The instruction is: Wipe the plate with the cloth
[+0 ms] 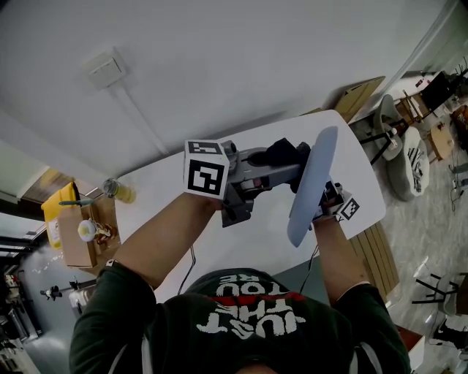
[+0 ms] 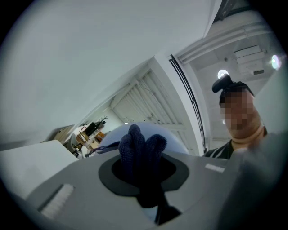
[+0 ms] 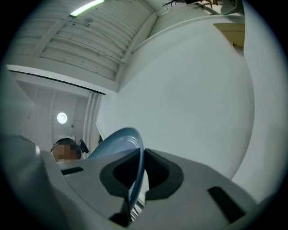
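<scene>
Knitted cloth [image 2: 140, 150]; smooth, glossy plate [image 1: 313, 184]

1. Head view: the light is soft and even, with no hard shadows. The white surface [image 1: 362, 182] reads bright, while the lower left corner falls dim. Straight lines bow towards the edges.
2. Left gripper view: a fisheye circle sits inside black corners. A ceiling lamp [image 2: 222, 73] glows white. The dark cloth [image 2: 139, 148] loses detail in shadow, and the nearest foreground is soft.
3. Right gripper view: the same black vignette. A light strip [image 3: 87, 7] and a round lamp [image 3: 62, 118] are blown out. The rim of the plate [image 3: 119, 141] stays fairly sharp.
</scene>
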Demonstrator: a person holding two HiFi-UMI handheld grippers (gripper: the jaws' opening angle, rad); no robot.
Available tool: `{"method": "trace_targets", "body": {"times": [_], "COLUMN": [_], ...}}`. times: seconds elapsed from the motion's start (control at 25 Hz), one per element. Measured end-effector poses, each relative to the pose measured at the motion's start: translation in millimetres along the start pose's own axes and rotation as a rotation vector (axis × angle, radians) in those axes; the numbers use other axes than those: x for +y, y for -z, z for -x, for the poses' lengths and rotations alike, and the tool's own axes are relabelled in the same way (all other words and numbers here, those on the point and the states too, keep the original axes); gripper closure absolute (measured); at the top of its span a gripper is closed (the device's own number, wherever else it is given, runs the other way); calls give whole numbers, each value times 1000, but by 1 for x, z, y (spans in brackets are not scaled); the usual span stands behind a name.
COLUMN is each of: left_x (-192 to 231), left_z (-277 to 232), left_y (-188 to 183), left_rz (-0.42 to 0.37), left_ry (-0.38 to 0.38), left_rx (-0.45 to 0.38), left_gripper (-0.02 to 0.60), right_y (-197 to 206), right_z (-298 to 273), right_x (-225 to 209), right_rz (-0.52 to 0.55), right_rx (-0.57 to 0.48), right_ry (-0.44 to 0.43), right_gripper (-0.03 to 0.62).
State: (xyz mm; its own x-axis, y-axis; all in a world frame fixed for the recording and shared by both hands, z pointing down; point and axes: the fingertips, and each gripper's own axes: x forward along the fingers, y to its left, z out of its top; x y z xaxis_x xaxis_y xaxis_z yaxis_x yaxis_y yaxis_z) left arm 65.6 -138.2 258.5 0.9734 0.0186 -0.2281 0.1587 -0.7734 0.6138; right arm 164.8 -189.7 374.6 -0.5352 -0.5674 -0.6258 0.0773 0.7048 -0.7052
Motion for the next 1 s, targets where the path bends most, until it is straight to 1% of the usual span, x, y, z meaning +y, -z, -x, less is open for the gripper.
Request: {"method": "trace_targets", "body": {"times": [0.08, 0.12, 0.16, 0.2, 0.24, 0.36, 0.48, 0.6, 0.68, 0.8, 0.92, 1.0], "left_x": [-18, -23, -22, -15, -3, 46, 86, 109, 119, 132, 143, 150], "left_z": [3, 5, 9, 15, 24, 76, 132, 179, 205, 233, 250, 257], "left_y": [17, 26, 32, 37, 41, 53, 68, 79, 86, 101, 121, 131], "left_rz": [-5, -6, -4, 5, 23, 82, 82, 69, 45, 11, 1, 5], "left_ry": [81, 105, 104, 75, 24, -179, -363, -505, -586, -688, -760, -793], "left_rx": [54, 75, 83, 75, 53, -27, -74, -124, -136, -118, -87, -82], "left_gripper": [515, 515, 515, 515, 515, 515, 515, 515, 515, 515, 515, 515], "right_y": [-13, -22, -31, -41, -49, -61, -60, -57, -54, -52, -49, -46], "right_z": [7, 10, 12, 14, 17, 23, 29, 40, 49, 66, 87, 102], "right_x": [-1, 2, 6, 11, 16, 24, 17, -1, -17, -44, -73, -91], "right_rz": [18, 30, 42, 53, 65, 114, 175, 216, 235, 271, 311, 291], "right_rx": [-38, -51, -61, -69, -75, -71, -13, 56, 87, 134, 191, 199], "right_ry": [10, 9, 6, 4, 3, 35, 132, 257, 347, 503, 658, 744], "right_gripper": [580, 580, 580, 580, 580, 580, 580, 580, 580, 580, 580, 580]}}
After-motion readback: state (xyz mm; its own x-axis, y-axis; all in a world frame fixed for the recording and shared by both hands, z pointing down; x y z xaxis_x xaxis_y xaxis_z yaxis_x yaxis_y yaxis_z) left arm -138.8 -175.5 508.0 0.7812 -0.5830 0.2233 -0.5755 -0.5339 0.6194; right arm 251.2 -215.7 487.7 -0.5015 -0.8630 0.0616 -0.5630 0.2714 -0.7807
